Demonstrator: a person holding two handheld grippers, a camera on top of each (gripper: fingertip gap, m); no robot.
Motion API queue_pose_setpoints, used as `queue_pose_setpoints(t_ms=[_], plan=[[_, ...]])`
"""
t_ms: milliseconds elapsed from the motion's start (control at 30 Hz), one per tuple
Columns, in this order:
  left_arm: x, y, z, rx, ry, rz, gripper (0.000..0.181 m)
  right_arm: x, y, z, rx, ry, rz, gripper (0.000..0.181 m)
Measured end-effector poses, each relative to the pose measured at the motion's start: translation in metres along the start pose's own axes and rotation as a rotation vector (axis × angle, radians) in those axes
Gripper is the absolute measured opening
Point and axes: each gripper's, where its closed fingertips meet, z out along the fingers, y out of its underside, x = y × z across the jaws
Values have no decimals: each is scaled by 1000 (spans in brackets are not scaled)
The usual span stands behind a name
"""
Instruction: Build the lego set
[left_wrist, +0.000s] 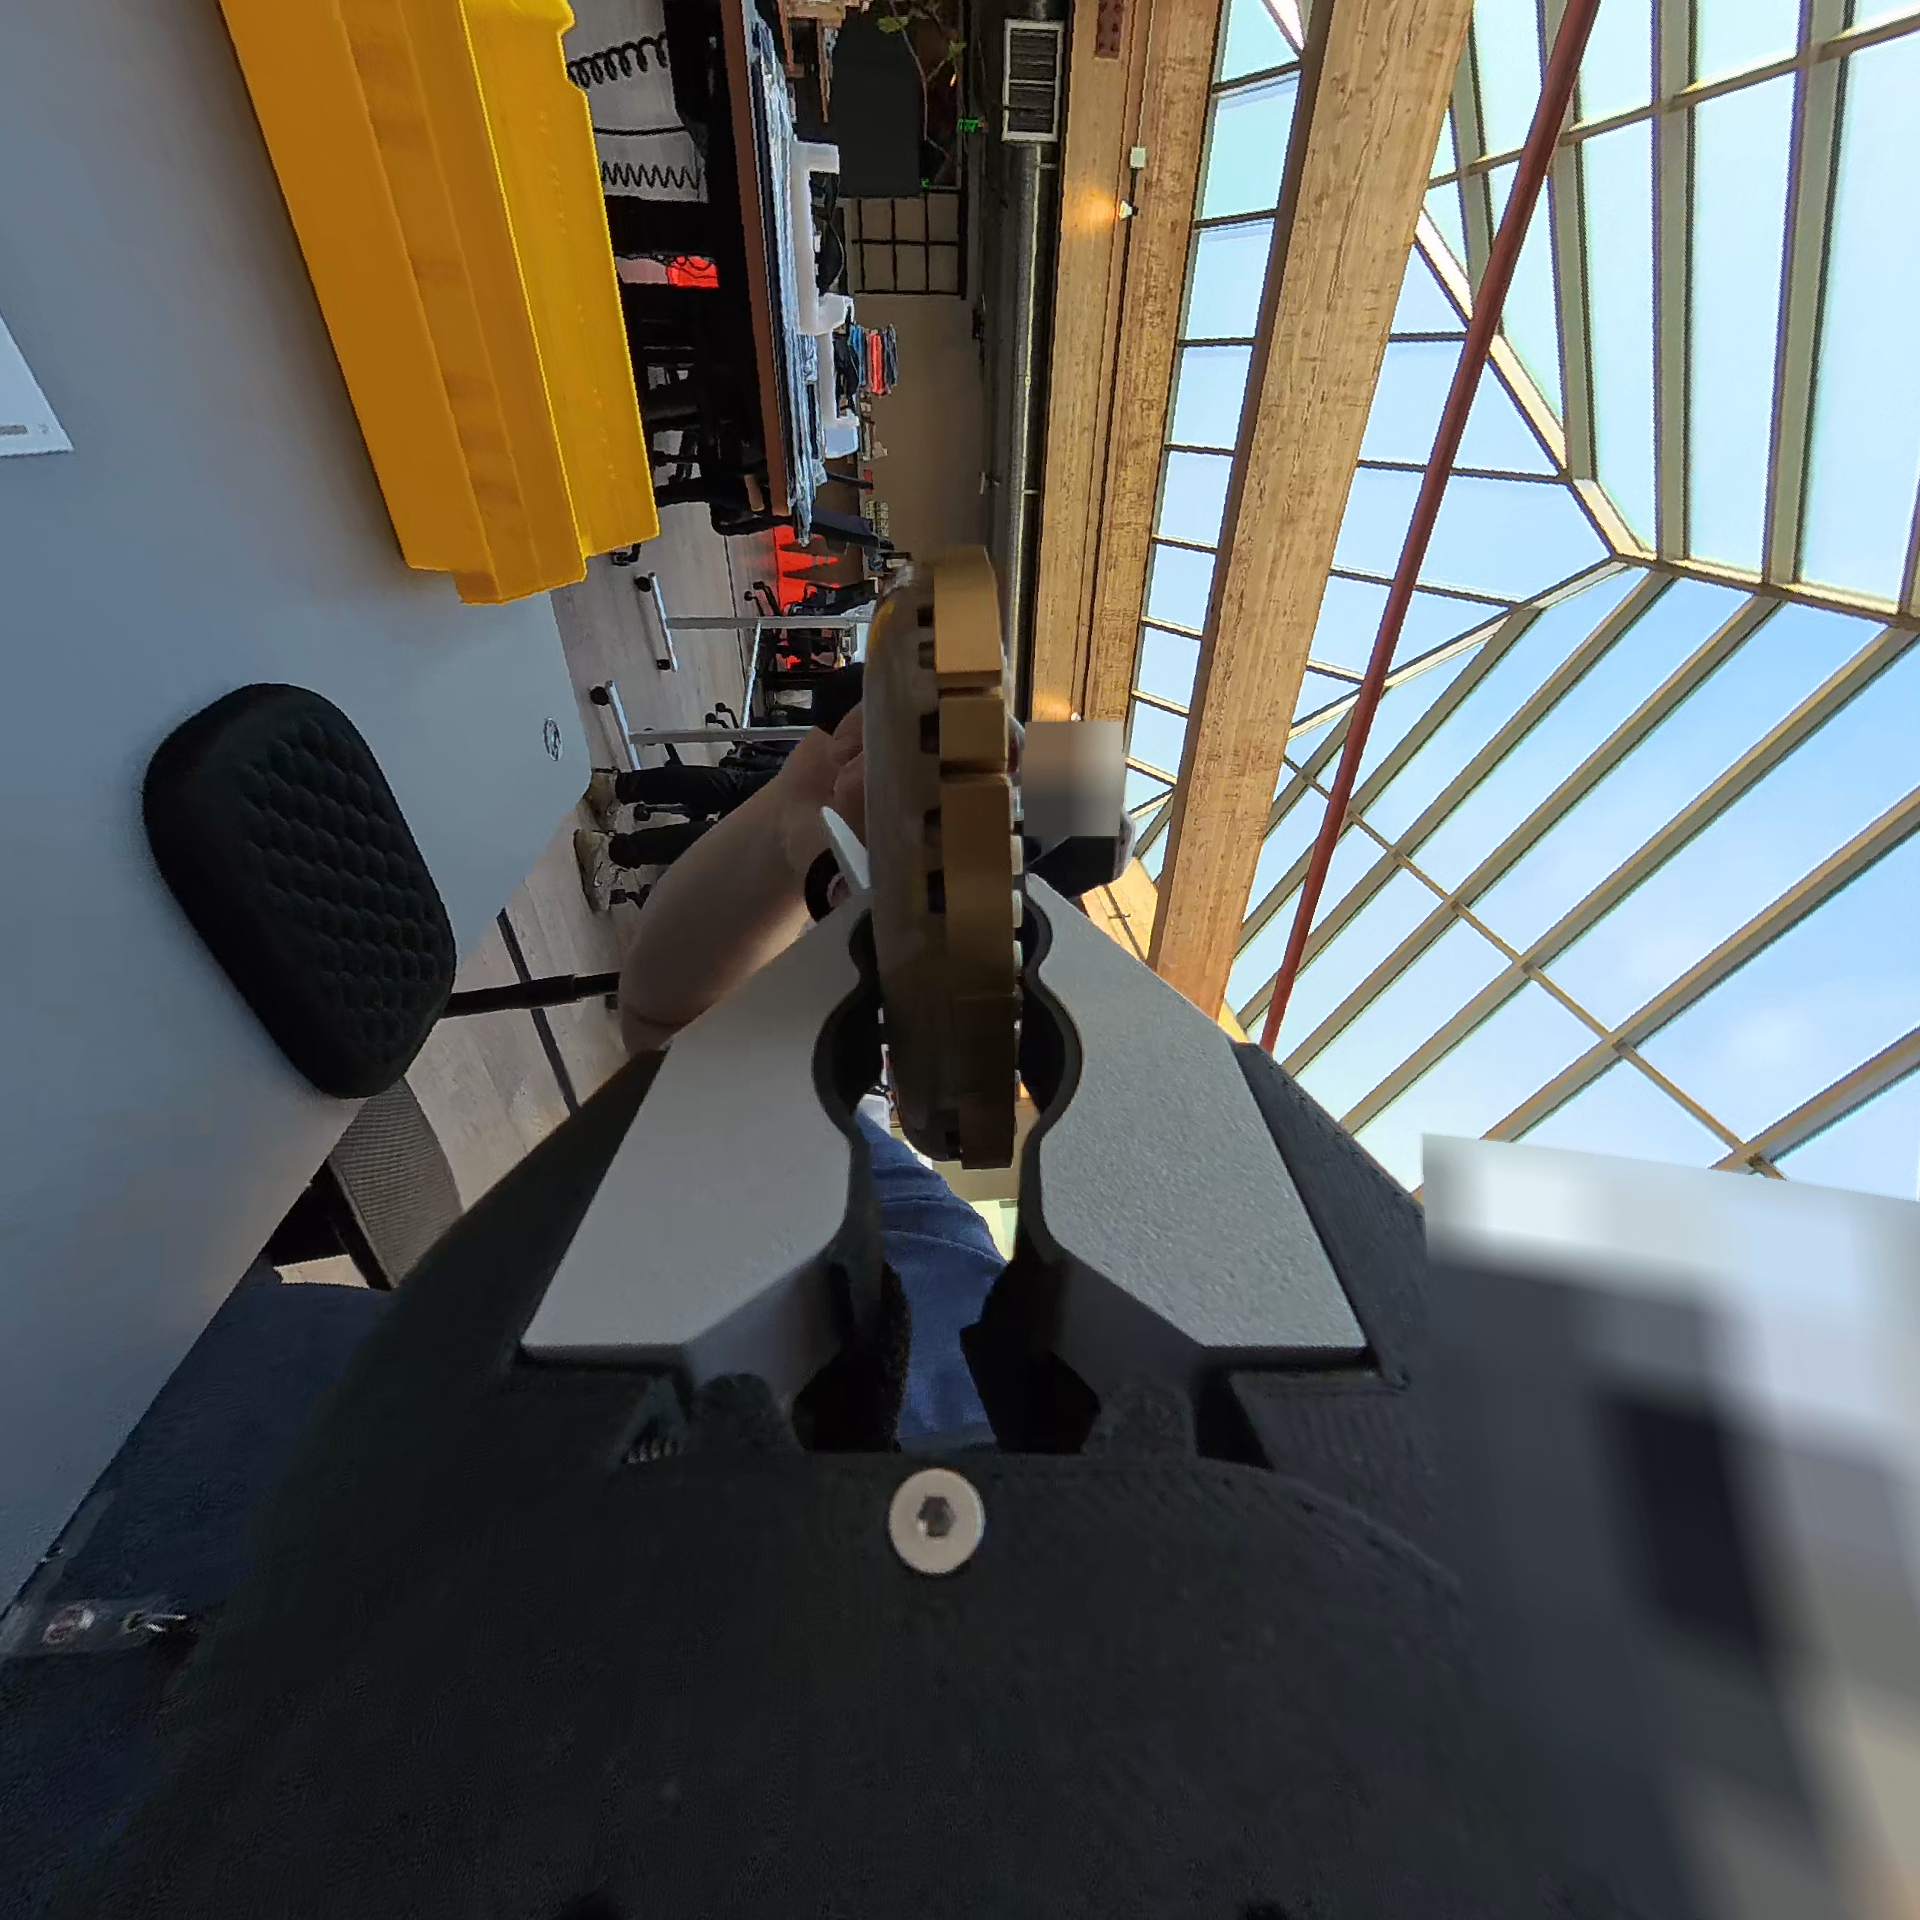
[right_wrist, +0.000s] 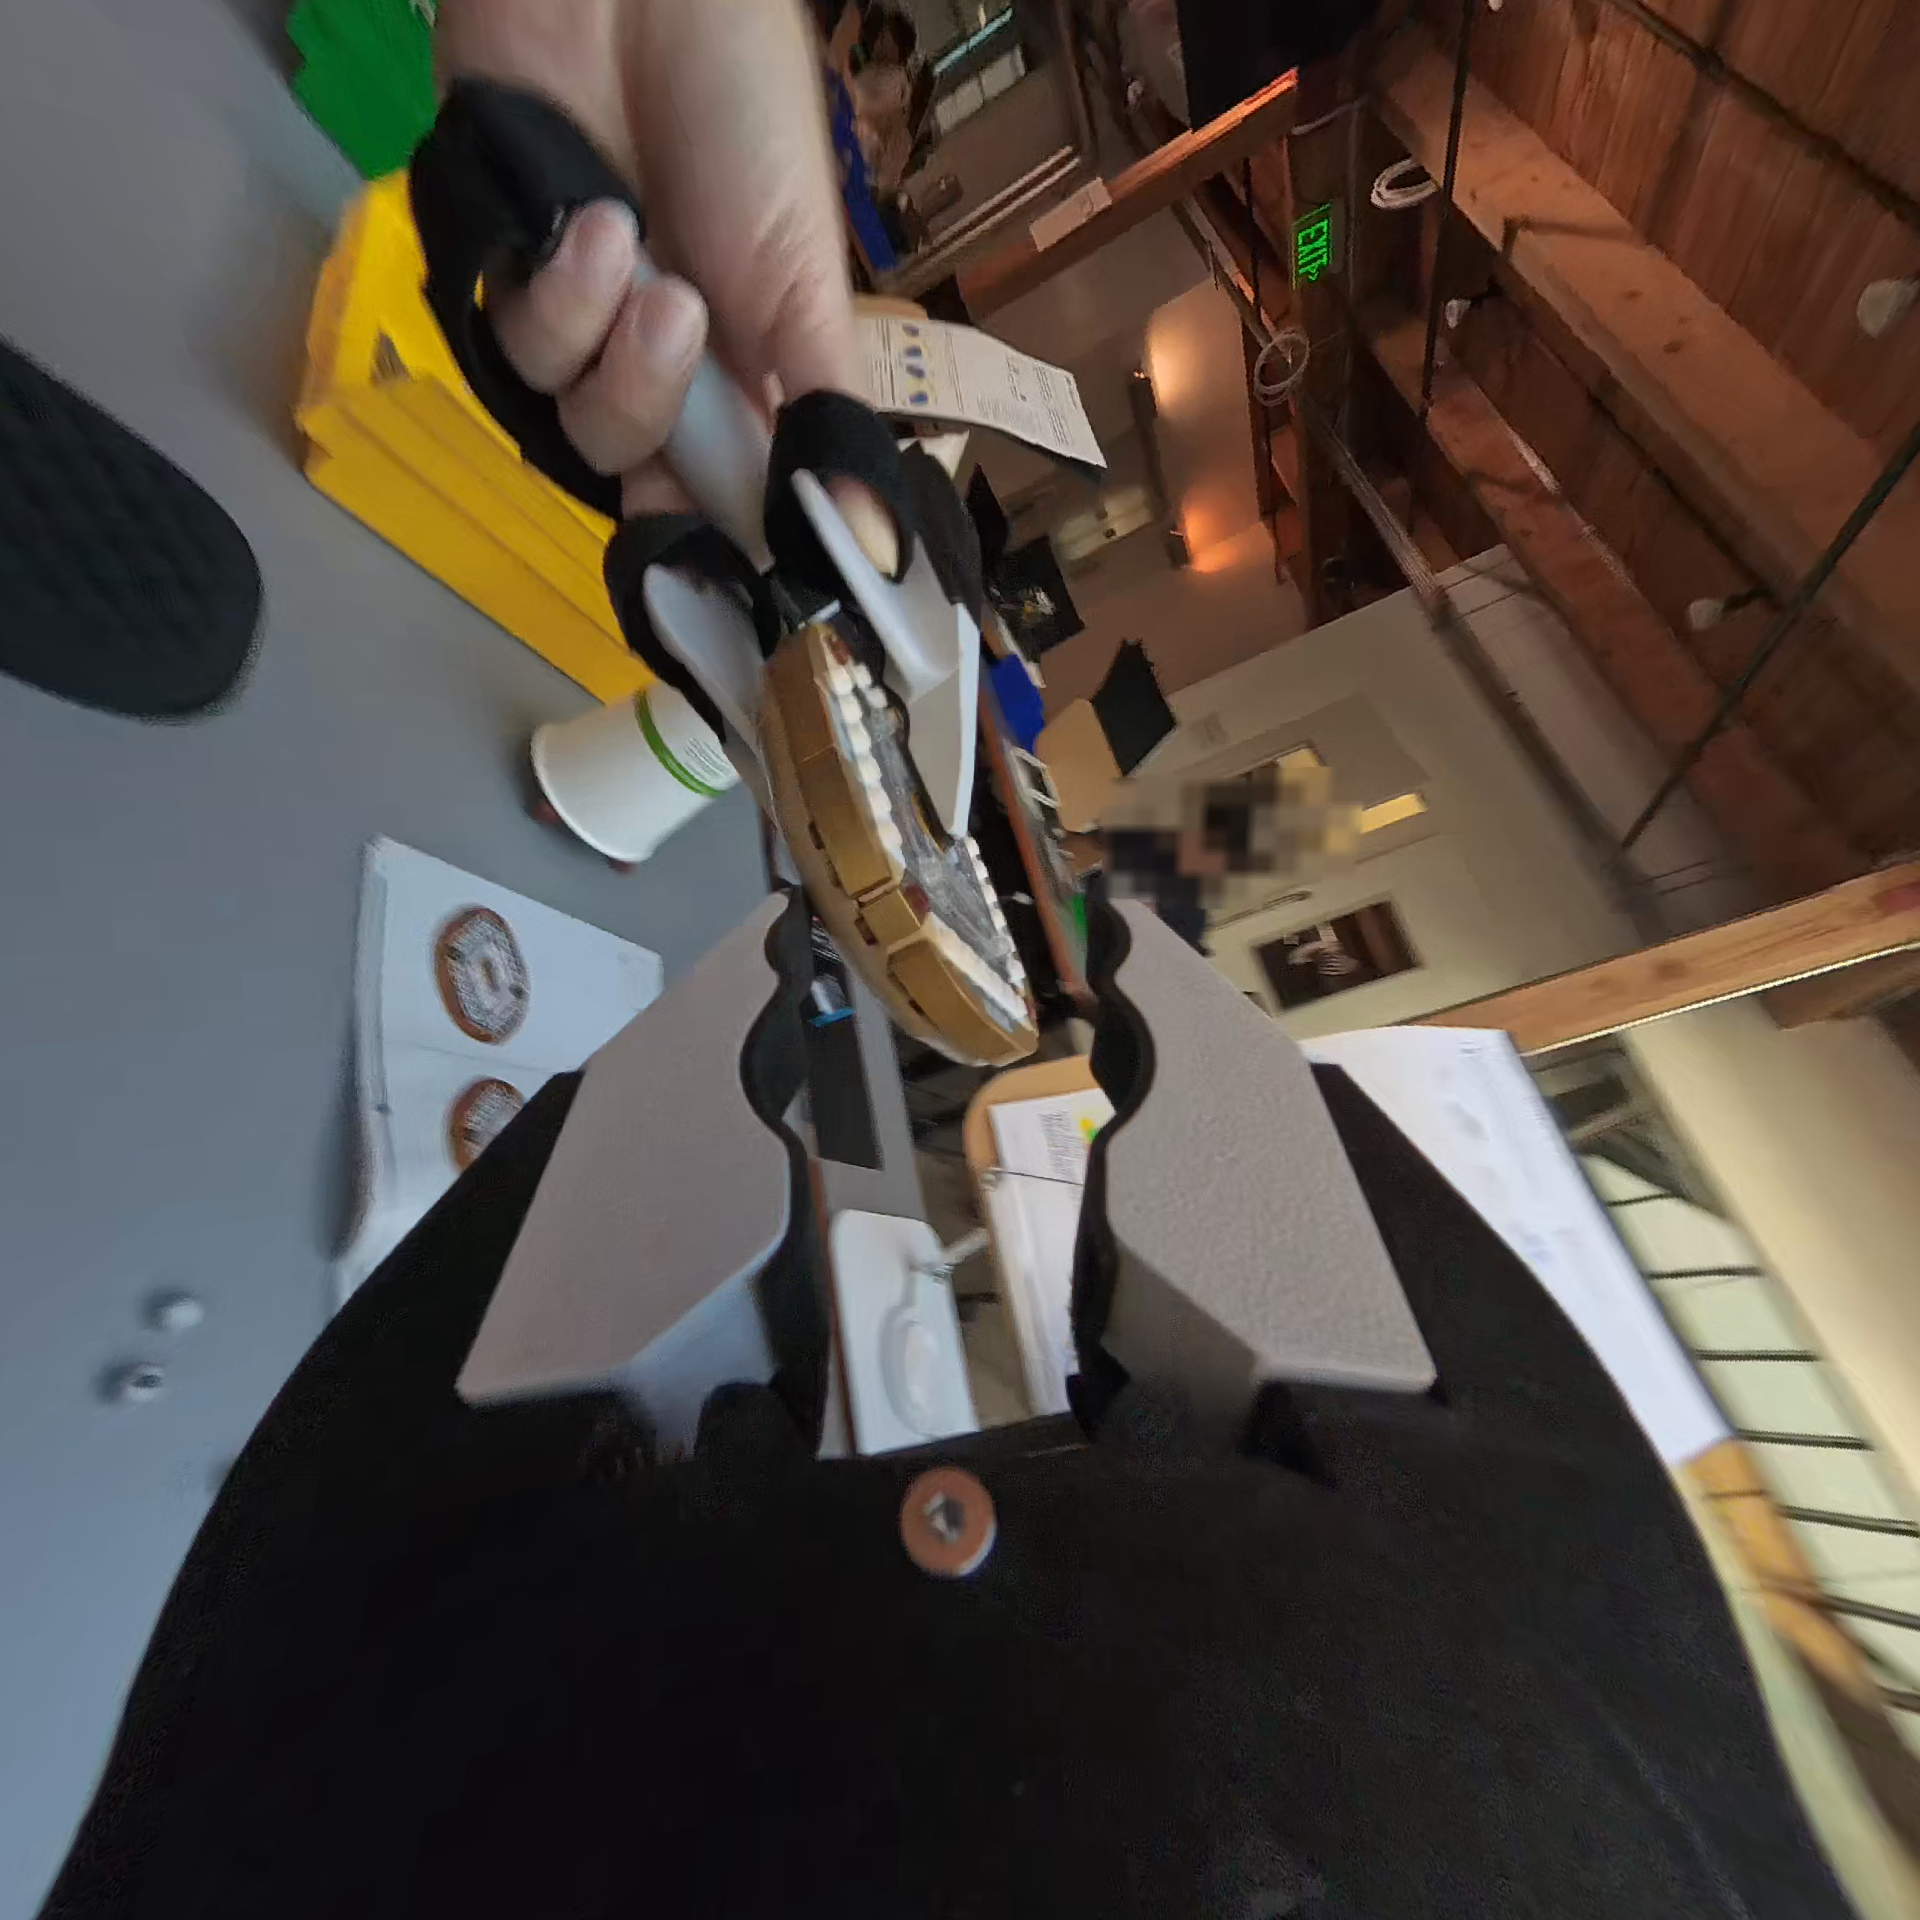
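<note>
Both cameras are rolled sideways, each looking out close along its own tongs. Both views share the round gold lego disc (left_wrist: 951, 852) (right_wrist: 894, 862), yellow bins (left_wrist: 447, 281) (right_wrist: 436, 457) and table (left_wrist: 125, 623) (right_wrist: 312, 748).

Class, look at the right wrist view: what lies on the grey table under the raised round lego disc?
Below the lego disc lie a tipped white paper cup and an instruction sheet on the table. The right gripper hides anything nearer.

The disc (left_wrist: 951, 862) is gold-tan round its rim, with white studs and clear glittery pieces on its face (right_wrist: 914, 831). Left of the disc, the bin (left_wrist: 447, 281) is bright yellow, and the pad (left_wrist: 296, 883) is black with a honeycomb pattern. The cup (right_wrist: 623, 774) beside the disc is white with a green band. The fingers (left_wrist: 717, 1164) below the disc are grey, lined black.
</note>
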Motion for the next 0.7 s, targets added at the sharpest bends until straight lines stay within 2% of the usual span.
queue_pose_setpoints(t_ms=[133, 200, 233, 300, 333, 467, 700], plan=[[-2, -5, -8, 25, 2, 173, 19, 9, -3, -10, 143, -214, 756, 74], [-5, -9, -11, 56, 0, 262, 20, 20, 18, -7, 104, -252, 1191, 71], [-7, -10, -12, 74, 9, 299, 19, 13, 22, -5, 87, -342, 1403, 67], [-10, -10, -12, 95, 26, 372, 20, -5, 18, -1, 122, -549, 1703, 55], [-13, -11, -11, 110, 26, 415, 20, -12, 19, 3, 134, -594, 1793, 53], [-26, -15, -12, 169, 8, 534, 19, -31, 30, 17, 132, -596, 1895, 34], [-38, -18, -15, 204, -109, 689, 20, -45, 47, 27, 21, -549, 1876, 29]])
